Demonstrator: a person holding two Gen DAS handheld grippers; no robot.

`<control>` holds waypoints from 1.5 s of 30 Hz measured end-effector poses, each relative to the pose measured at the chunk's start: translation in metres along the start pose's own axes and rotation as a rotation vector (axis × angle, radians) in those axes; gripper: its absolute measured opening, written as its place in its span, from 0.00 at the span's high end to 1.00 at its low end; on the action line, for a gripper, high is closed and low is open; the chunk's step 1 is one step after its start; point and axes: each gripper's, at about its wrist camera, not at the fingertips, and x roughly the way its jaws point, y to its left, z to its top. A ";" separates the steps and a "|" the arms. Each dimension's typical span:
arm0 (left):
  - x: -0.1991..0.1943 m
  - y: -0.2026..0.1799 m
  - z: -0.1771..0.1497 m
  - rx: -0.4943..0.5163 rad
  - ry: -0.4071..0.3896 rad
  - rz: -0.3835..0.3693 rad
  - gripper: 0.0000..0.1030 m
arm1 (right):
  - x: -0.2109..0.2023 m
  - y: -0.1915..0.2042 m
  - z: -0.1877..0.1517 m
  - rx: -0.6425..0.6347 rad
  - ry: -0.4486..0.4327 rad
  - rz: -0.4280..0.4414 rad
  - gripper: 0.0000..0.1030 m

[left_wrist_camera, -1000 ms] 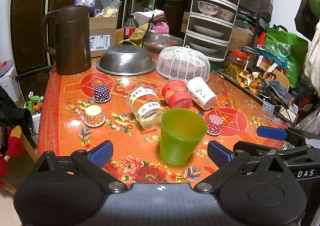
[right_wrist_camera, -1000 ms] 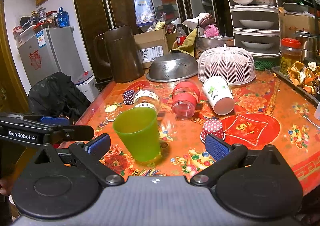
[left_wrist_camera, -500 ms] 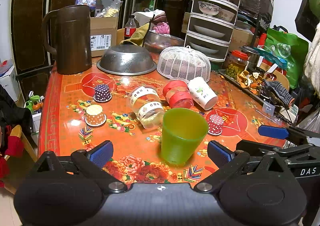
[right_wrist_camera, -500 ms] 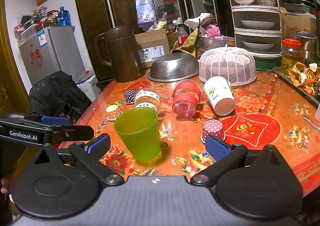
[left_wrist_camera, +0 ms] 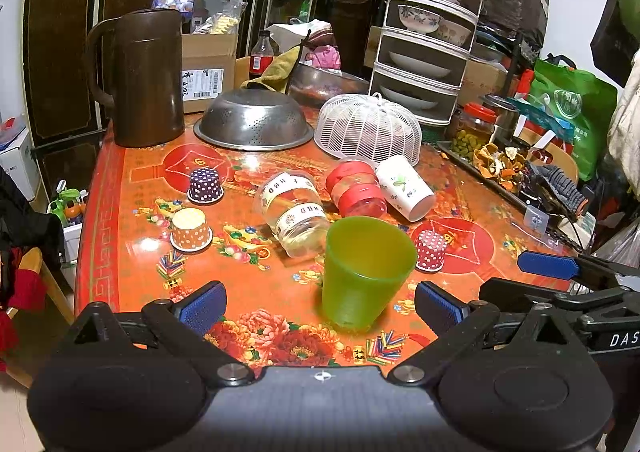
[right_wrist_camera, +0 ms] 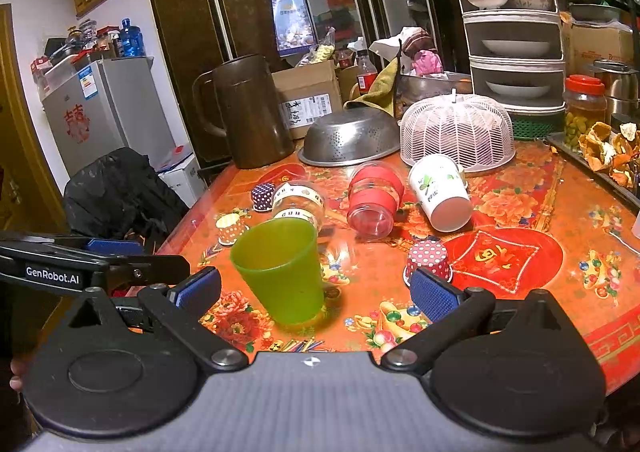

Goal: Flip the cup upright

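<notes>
Cup [left_wrist_camera: 362,270] stands upright between parted left tongs [left_wrist_camera: 320,302].

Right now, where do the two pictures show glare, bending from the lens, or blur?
Left wrist view: white lamp glare lies on the glossy table just in front of the steel colander; the shelf tower leans and dark corners show the fisheye lens. Right wrist view: the fridge and door frame curve at the left edge; a pale reflection smears beside the green cup; the cups look sharp.
</notes>
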 end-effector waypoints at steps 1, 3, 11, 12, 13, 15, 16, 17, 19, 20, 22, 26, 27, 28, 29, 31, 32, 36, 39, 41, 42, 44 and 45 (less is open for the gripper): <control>0.000 0.000 0.000 0.000 0.000 0.001 0.02 | 0.000 0.000 0.000 -0.001 0.000 0.000 0.01; 0.000 0.000 0.000 -0.001 0.000 0.001 0.02 | 0.000 0.000 0.000 -0.001 0.001 0.001 0.01; 0.000 0.000 0.000 0.000 0.000 0.000 0.02 | 0.000 0.001 0.000 -0.001 -0.002 0.008 0.01; 0.000 0.000 0.000 0.000 -0.001 0.001 0.02 | 0.000 0.001 0.000 -0.001 -0.002 0.008 0.01; 0.000 0.000 0.000 0.000 -0.001 0.001 0.02 | -0.001 0.001 0.000 -0.002 -0.002 0.009 0.01; 0.000 0.000 0.000 -0.001 0.000 -0.001 0.02 | -0.001 0.002 0.000 -0.004 -0.002 0.010 0.01; 0.000 0.000 0.000 -0.001 0.000 0.000 0.02 | -0.001 0.002 0.000 -0.004 -0.002 0.010 0.01; 0.000 0.000 0.000 -0.001 0.000 0.000 0.02 | -0.001 0.002 0.000 -0.005 -0.002 0.010 0.01; 0.000 0.000 0.000 -0.001 0.000 0.000 0.02 | -0.001 0.002 0.000 -0.005 -0.002 0.009 0.01; 0.000 0.000 0.000 -0.001 0.000 0.000 0.02 | -0.001 0.002 0.000 -0.004 -0.002 0.009 0.01; 0.000 0.000 0.001 0.000 -0.001 0.000 0.02 | -0.001 0.001 0.000 -0.004 -0.001 0.009 0.01; -0.001 -0.001 0.001 -0.002 -0.001 0.002 0.02 | -0.001 0.001 0.000 -0.003 -0.002 0.009 0.01; -0.001 -0.001 0.001 -0.002 -0.002 0.002 0.02 | -0.001 0.001 0.000 -0.004 -0.003 0.009 0.01; -0.001 -0.001 0.002 -0.003 -0.002 0.002 0.02 | -0.001 0.001 0.000 -0.004 -0.002 0.009 0.01; -0.001 -0.001 0.002 -0.003 -0.002 0.002 0.02 | -0.001 0.001 0.000 -0.004 -0.002 0.011 0.01; -0.002 -0.001 0.002 -0.002 -0.003 0.002 0.02 | -0.001 0.001 0.000 -0.006 0.000 0.012 0.01; -0.002 -0.002 0.002 -0.002 -0.003 0.002 0.02 | -0.001 0.001 0.000 -0.006 0.001 0.012 0.01; -0.002 -0.002 0.002 -0.003 -0.004 -0.001 0.02 | -0.001 0.001 0.000 -0.005 0.003 0.018 0.01; -0.003 -0.003 0.001 -0.003 -0.005 0.000 0.02 | -0.002 0.000 0.000 0.001 0.001 0.032 0.01; -0.003 -0.003 0.000 -0.005 -0.004 0.000 0.02 | -0.003 0.000 0.000 0.005 -0.001 0.039 0.01; -0.003 -0.004 0.001 -0.005 -0.004 0.000 0.02 | -0.003 0.000 -0.001 0.004 0.000 0.038 0.01; -0.003 -0.004 0.000 -0.005 -0.003 0.000 0.02 | -0.003 0.001 -0.001 0.004 0.003 0.042 0.01; -0.004 -0.004 0.000 -0.005 -0.003 -0.001 0.02 | -0.002 0.001 -0.002 0.004 0.005 0.045 0.01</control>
